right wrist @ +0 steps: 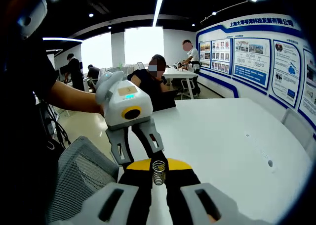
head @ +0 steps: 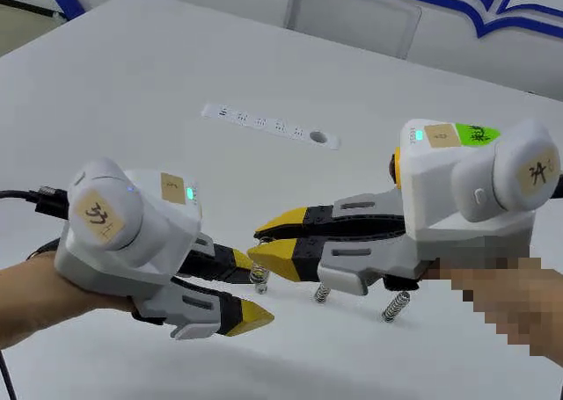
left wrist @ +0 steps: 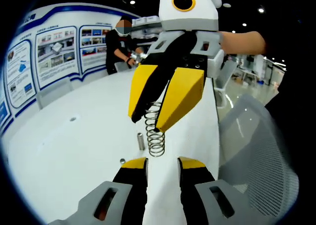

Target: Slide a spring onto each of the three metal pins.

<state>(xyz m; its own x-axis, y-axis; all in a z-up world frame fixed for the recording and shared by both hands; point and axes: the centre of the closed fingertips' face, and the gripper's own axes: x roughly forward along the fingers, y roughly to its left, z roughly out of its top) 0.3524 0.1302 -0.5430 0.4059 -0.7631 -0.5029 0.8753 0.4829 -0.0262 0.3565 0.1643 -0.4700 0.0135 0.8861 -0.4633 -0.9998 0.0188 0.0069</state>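
Right gripper (head: 259,244) reaches in level from the right, jaws clamped on the top of a spring (left wrist: 156,133). The spring hangs just beside a bare metal pin (left wrist: 140,140). Left gripper (left wrist: 163,163) faces it low, jaws apart, holding nothing. A second spring (head: 322,292) and a third spring (head: 396,306) stand under the right gripper. White table (head: 132,83) lies open beyond; power strip (head: 268,125) well apart.

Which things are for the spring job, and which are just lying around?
For the job:
held spring
right gripper
pin
table springs

Just lying about:
power strip
chair
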